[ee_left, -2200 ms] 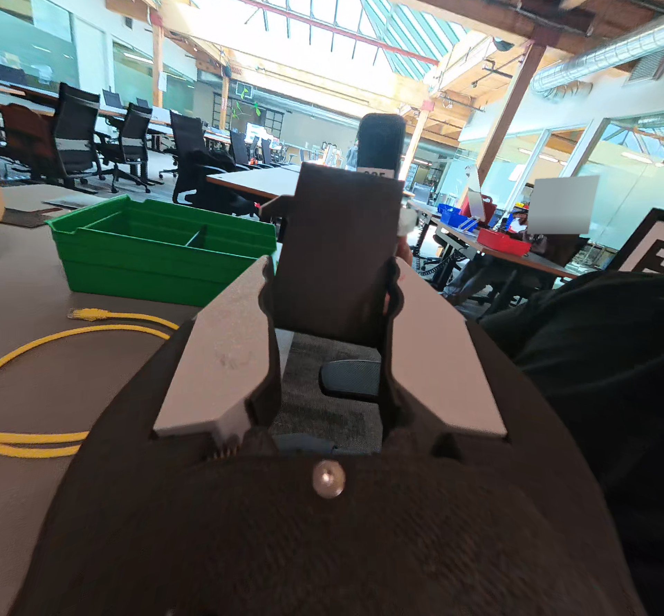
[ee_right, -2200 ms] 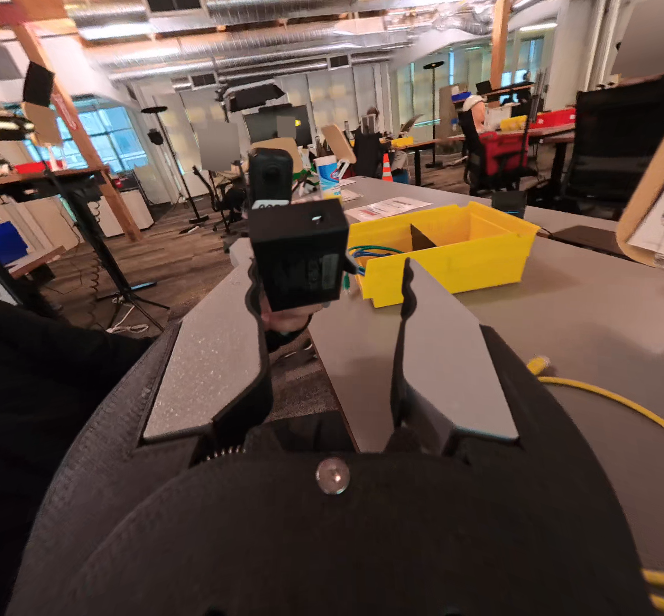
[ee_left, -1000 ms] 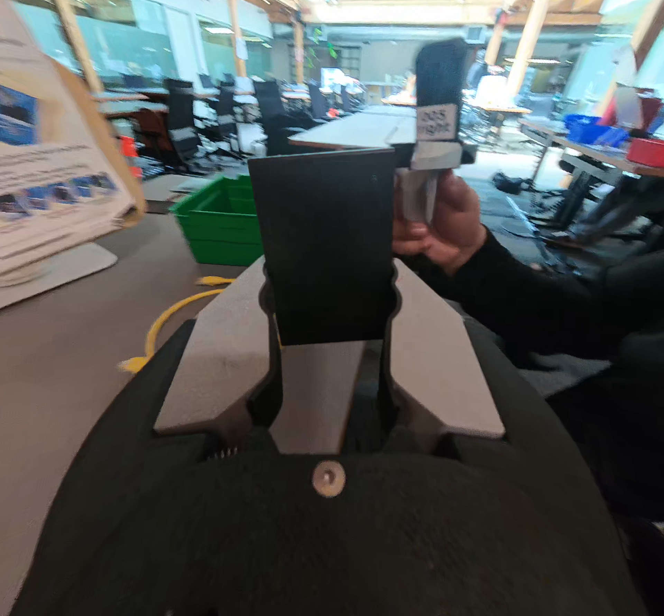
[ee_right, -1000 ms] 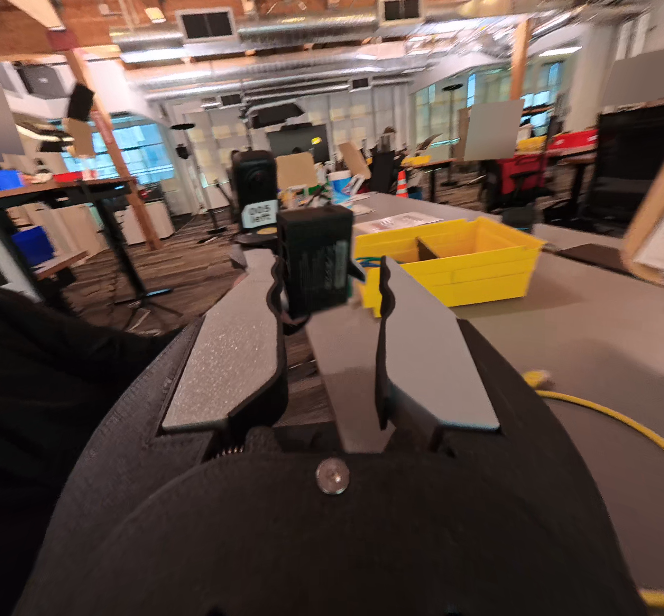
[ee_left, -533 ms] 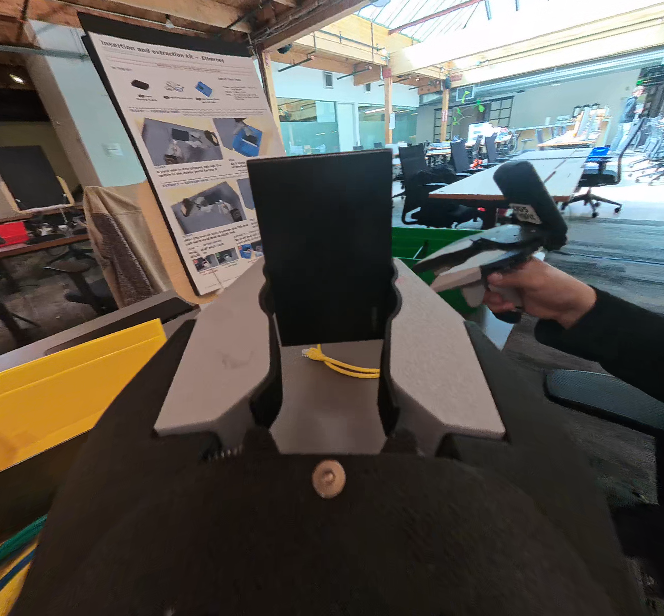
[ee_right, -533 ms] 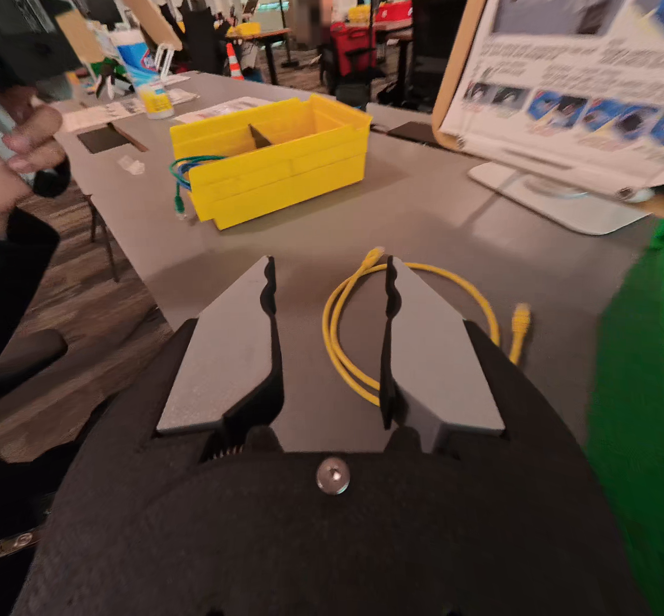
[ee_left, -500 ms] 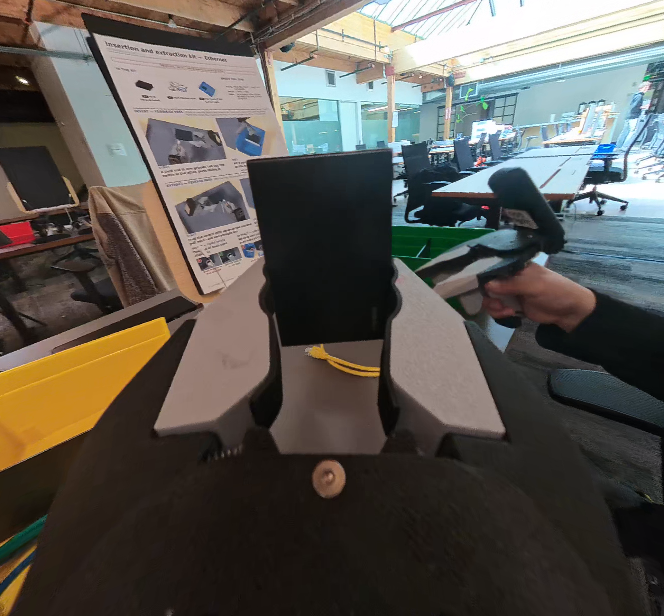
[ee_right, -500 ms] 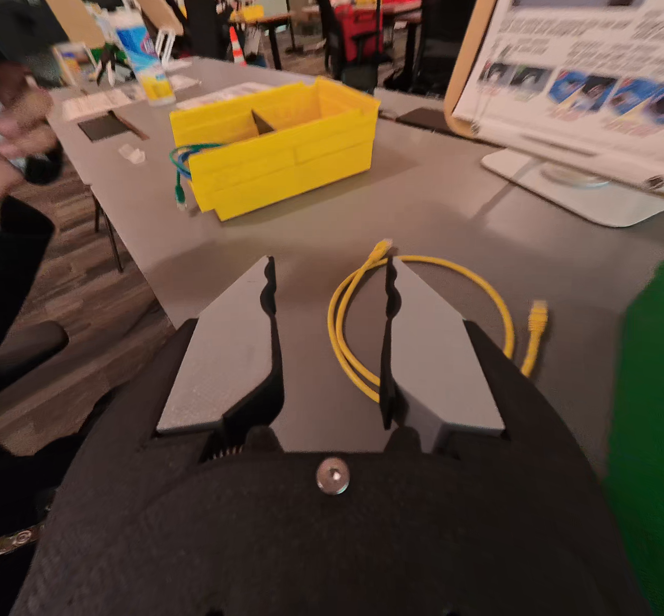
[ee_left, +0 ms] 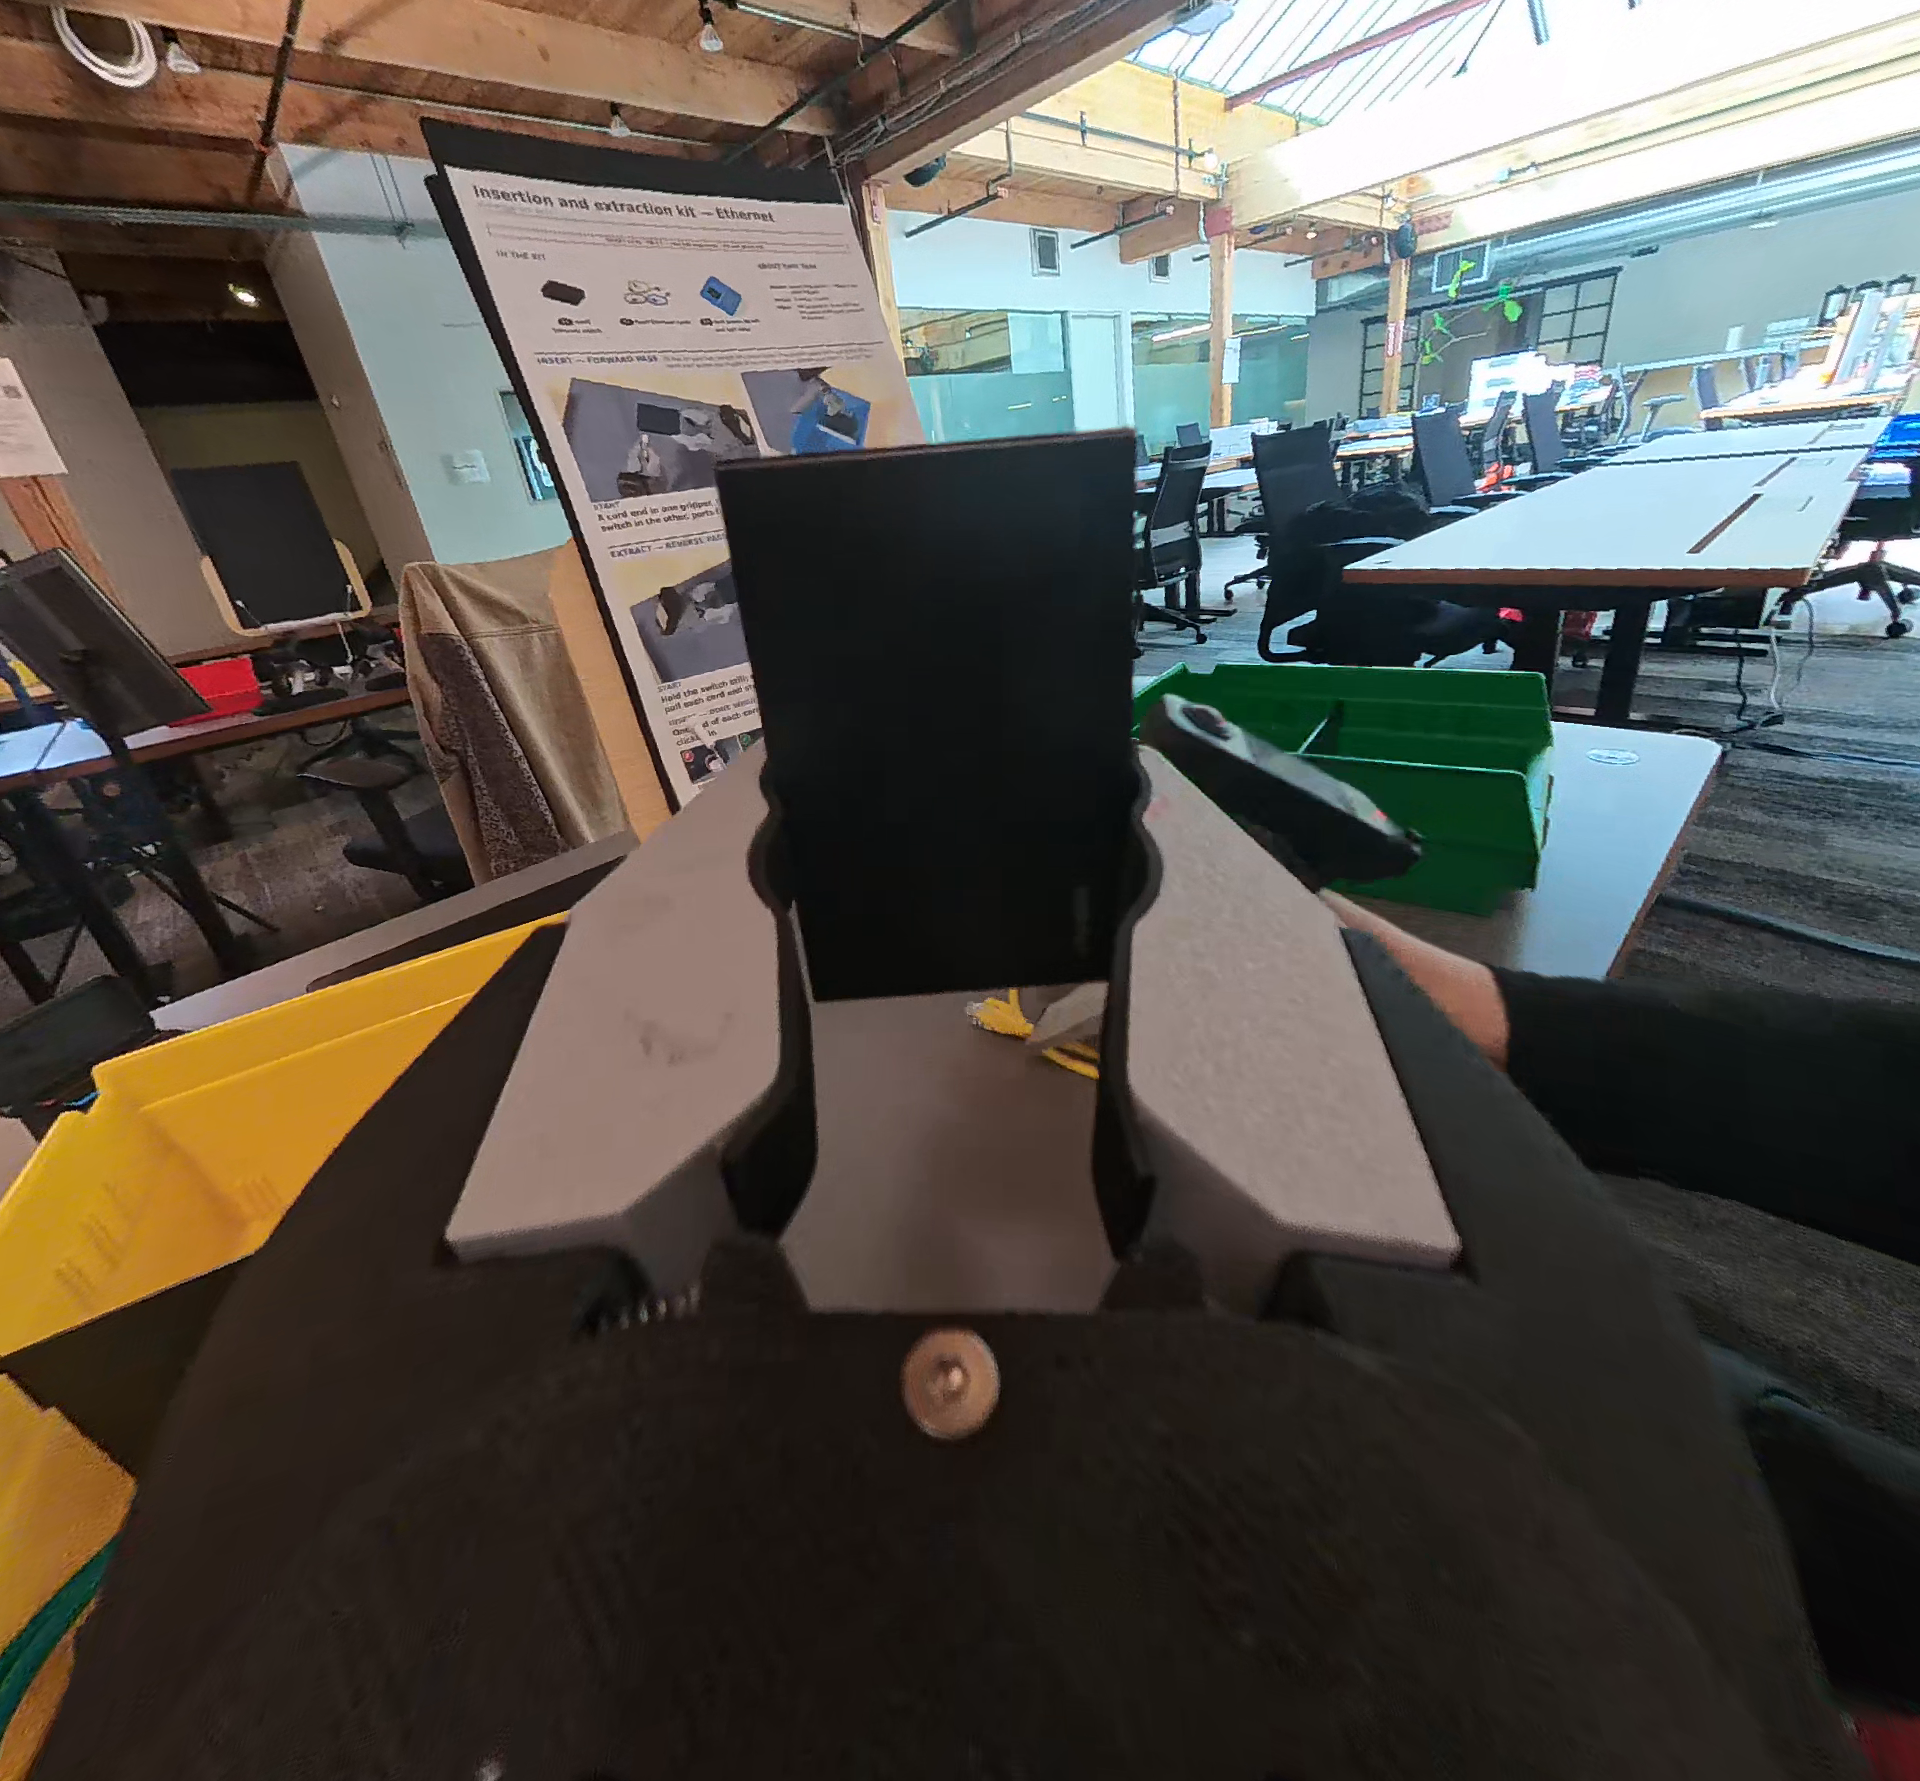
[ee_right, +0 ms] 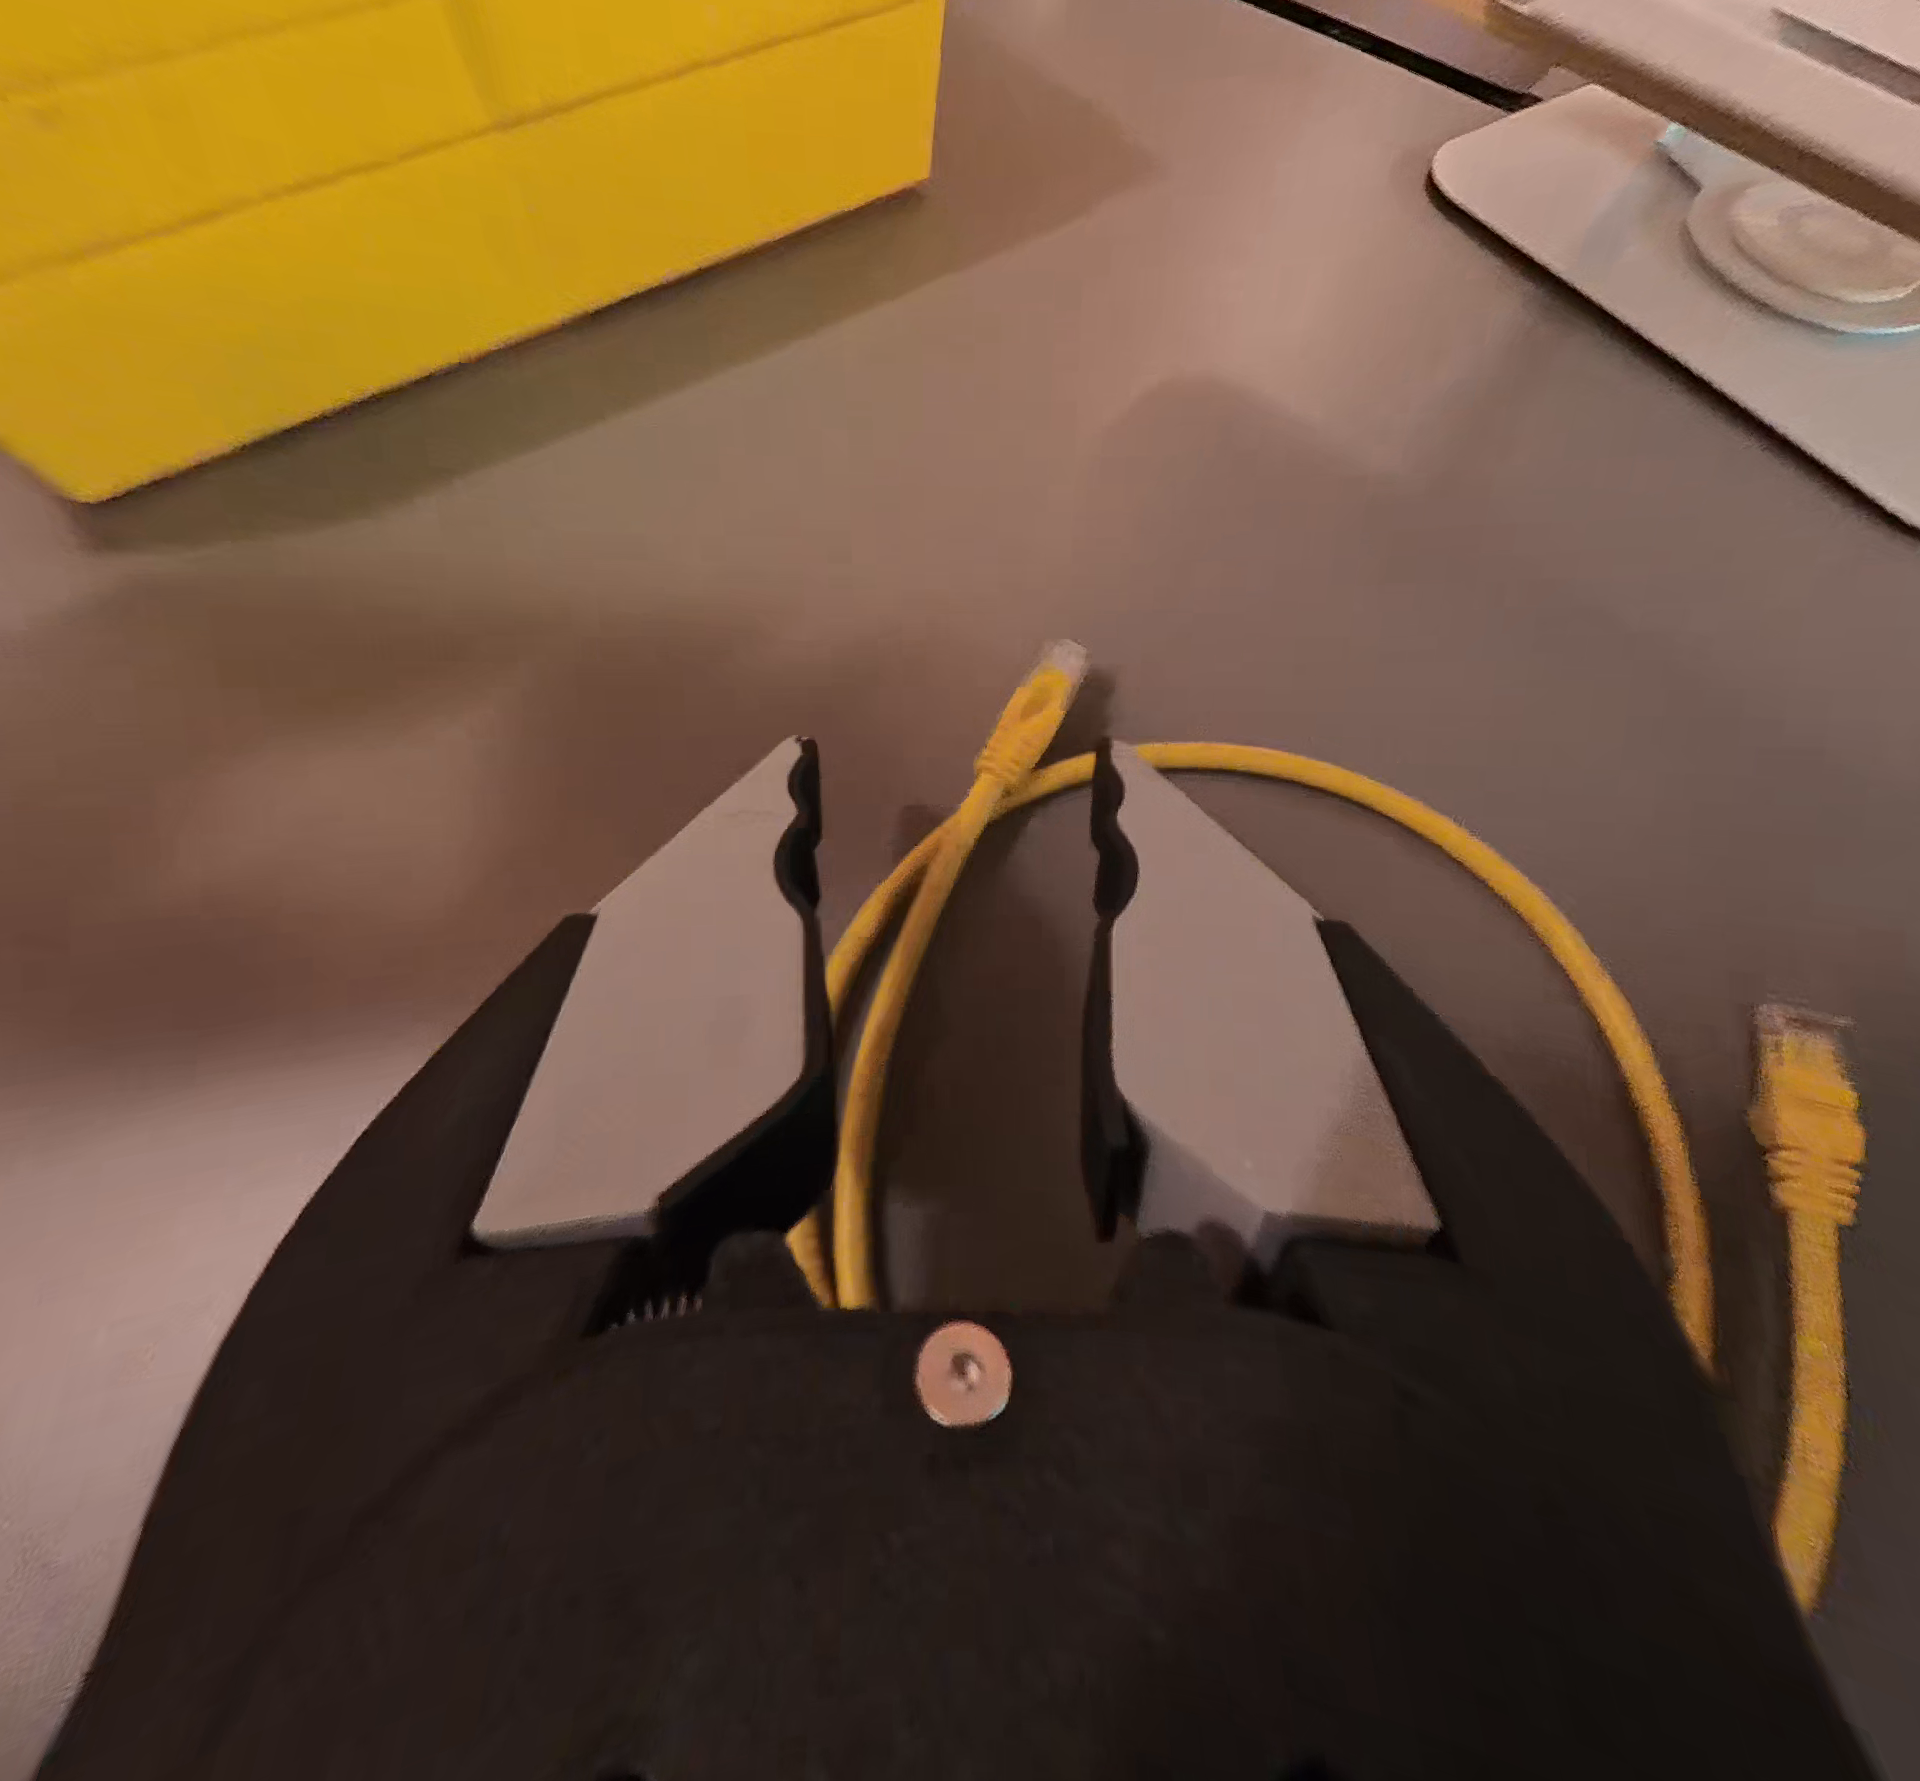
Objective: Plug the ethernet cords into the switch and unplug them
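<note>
Left gripper (ee_left: 951, 838) clamping upright black switch (ee_left: 935, 713), right gripper (ee_right: 956, 796) spread open straddling yellow cord (ee_right: 904, 952) on table (ee_right: 1247, 505), yellow bin (ee_right: 416, 121) beyond

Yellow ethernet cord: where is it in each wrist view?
Left wrist view: yellow ethernet cord, only a plug peeks out below the held black switch.
Right wrist view: looped on the table, one plug ahead of the open tongs.
Shared landmark: yellow bin.

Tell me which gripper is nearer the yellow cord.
Right. The right gripper hovers open directly over the yellow cord on the table, straddling it. The left gripper is raised farther back, clamping the switch.
</note>
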{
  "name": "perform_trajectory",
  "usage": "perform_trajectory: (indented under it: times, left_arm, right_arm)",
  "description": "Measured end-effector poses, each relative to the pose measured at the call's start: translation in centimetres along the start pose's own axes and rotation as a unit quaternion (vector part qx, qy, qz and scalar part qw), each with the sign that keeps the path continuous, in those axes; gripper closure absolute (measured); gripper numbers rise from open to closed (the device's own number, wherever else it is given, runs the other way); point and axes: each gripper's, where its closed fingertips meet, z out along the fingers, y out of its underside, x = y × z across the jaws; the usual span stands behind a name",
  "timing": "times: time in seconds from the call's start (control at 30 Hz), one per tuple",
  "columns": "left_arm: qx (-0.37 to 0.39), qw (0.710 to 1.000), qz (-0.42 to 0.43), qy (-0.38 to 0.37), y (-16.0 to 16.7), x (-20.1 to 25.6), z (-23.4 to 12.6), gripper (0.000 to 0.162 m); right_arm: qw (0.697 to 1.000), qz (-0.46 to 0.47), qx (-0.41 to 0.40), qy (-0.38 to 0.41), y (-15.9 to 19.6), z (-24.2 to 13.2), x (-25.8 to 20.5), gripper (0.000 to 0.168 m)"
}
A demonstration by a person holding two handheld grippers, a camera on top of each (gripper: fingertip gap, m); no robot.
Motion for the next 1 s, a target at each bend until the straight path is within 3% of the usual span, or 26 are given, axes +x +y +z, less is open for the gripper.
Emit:
perform_trajectory:
  times: [0.2,0.27,0.5,0.6,0.73,0.83,0.93,1.0]
  left_arm:
    - [-0.011,1.0,0.015,0.003,0.5,0.5,0.6,0.101]
    - [-0.015,1.0,0.015,0.01,0.8,0.9,0.8,0.101]
    - [-0.034,0.999,0.025,0.014,1.5,1.5,1.3,0.101]
    - [-0.028,0.999,0.029,0.009,1.2,1.3,1.1,0.101]
    - [-0.025,0.999,0.021,0.01,1.2,1.1,1.4,0.102]
    - [-0.028,0.999,0.029,0.009,1.8,1.3,1.9,0.102]
    - [-0.036,0.998,0.041,0.02,2.6,2.0,2.6,0.102]
    - [-0.038,0.998,0.03,0.036,3.0,2.7,3.0,0.101]
  right_arm:
    - [0.997,-0.044,-0.052,0.039,0.6,2.3,1.7,0.152]
    - [0.997,-0.05,-0.056,0.016,0.8,2.4,1.2,0.164]
    - [0.997,-0.054,-0.025,-0.049,1.3,-1.2,0.1,0.165]
    - [0.99,-0.035,-0.053,-0.127,3.5,-3.7,-1.6,0.166]
    - [0.96,0.021,-0.019,-0.277,2.4,-8.6,-4.7,0.166]
    - [0.95,0.03,-0.005,-0.31,1.9,-10.9,-4.7,0.166]
    - [0.942,0.031,-0.069,-0.327,4.6,-10.9,-4.8,0.166]
    - [0.948,-0.003,-0.125,-0.293,7.1,-9.9,-4.4,0.166]
